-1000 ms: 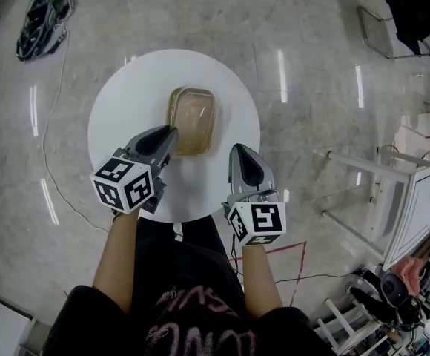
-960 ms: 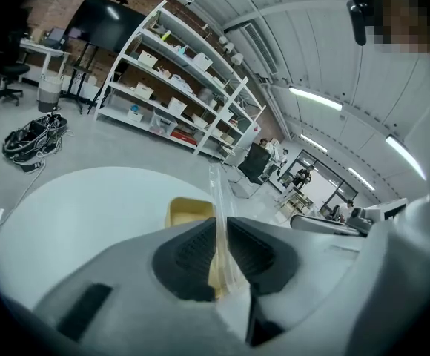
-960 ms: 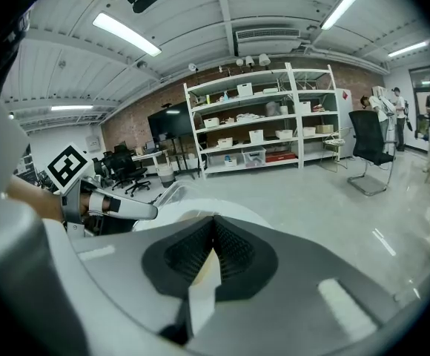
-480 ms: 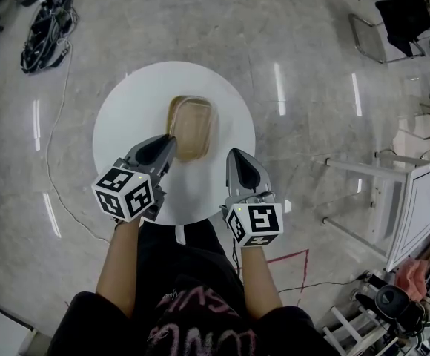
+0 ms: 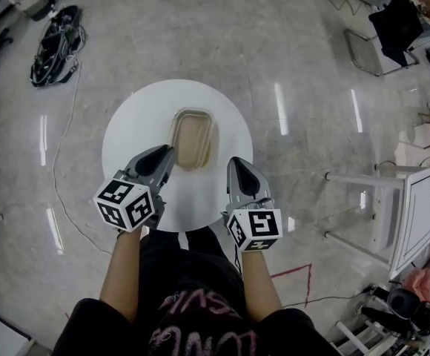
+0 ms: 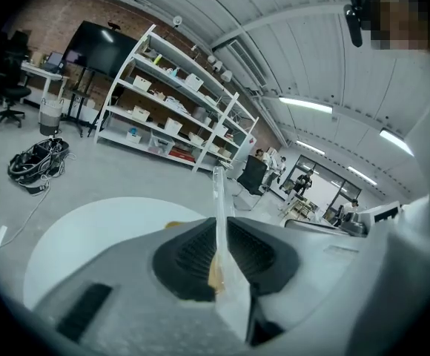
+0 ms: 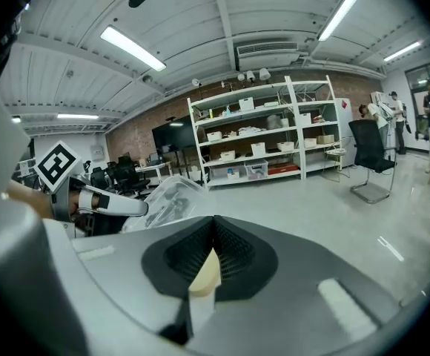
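A clear plastic bag (image 5: 191, 138) with a flat tan thing inside hangs over the round white table (image 5: 137, 117). My left gripper (image 5: 167, 153) is at the bag's near left corner. In the left gripper view the left gripper (image 6: 216, 232) is shut on the bag's thin clear edge (image 6: 219, 195), above the table (image 6: 89, 228). My right gripper (image 5: 236, 162) is just right of the bag. In the right gripper view the right gripper (image 7: 213, 232) is shut on a cream strip (image 7: 206, 277). I cannot tell if the strip belongs to the bag. The puffed bag (image 7: 167, 199) shows beside the left gripper's finger (image 7: 107, 204).
A bundle of black cables (image 5: 52, 47) lies on the grey floor at the far left. A white frame cart (image 5: 415, 213) stands at the right and a black chair (image 5: 393, 21) at the far right. Red tape (image 5: 293, 284) marks the floor. White shelves (image 7: 267, 139) line the brick wall.
Both grippers have risen, still shut, and the table looks smaller and lower. The bag has come up with them and now shows in the right gripper view.
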